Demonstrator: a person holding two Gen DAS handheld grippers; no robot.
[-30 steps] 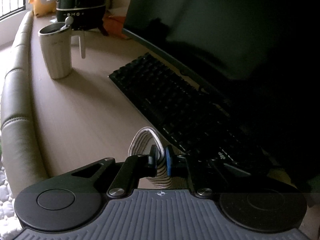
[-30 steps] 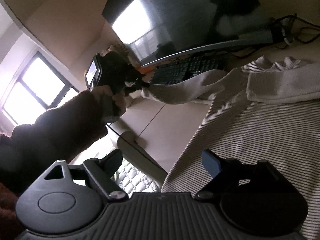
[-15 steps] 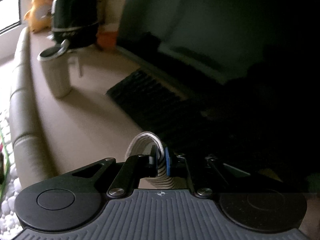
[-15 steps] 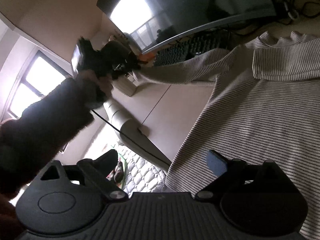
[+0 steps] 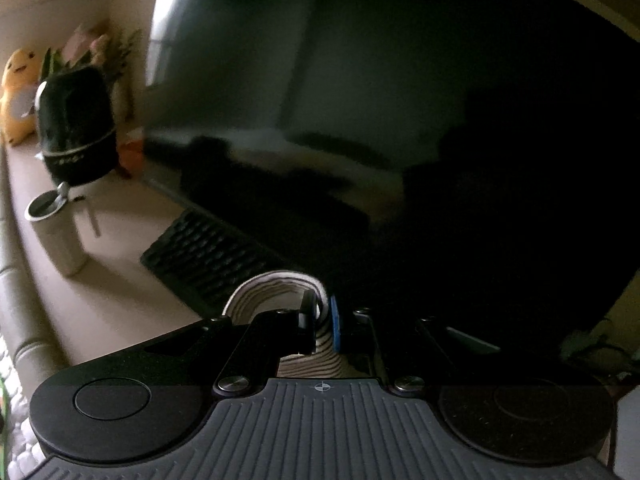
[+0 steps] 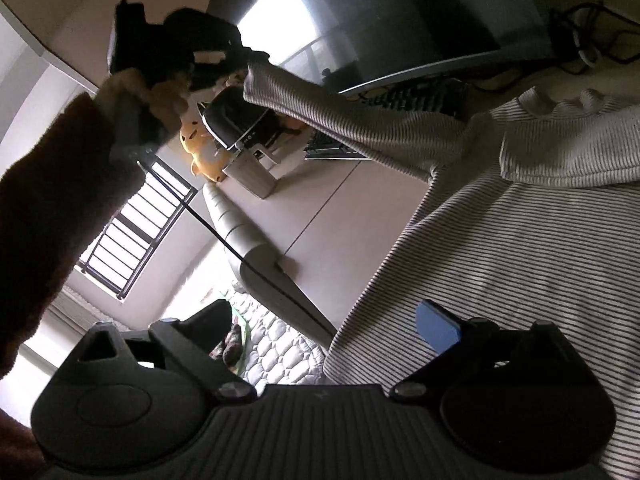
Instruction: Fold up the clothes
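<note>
desk [image 6: 320, 216]: monitor [image 5: 360, 120] at back, no writing legible | striped top [image 6: 520, 260] laid on desk, sleeve [image 6: 340, 120] stretched taut up-left | left tongs [image 5: 320, 316] clamped on cuff | right tongs [image 6: 324, 320] opening, nothing gripped

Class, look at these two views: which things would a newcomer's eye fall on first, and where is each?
The striped sleeve stretched up and leftward from the jumper on the desk, its cuff pinched in the left tongs. Behind it, the big dark monitor fills the back, with a yellow plush toy at far left.
</note>
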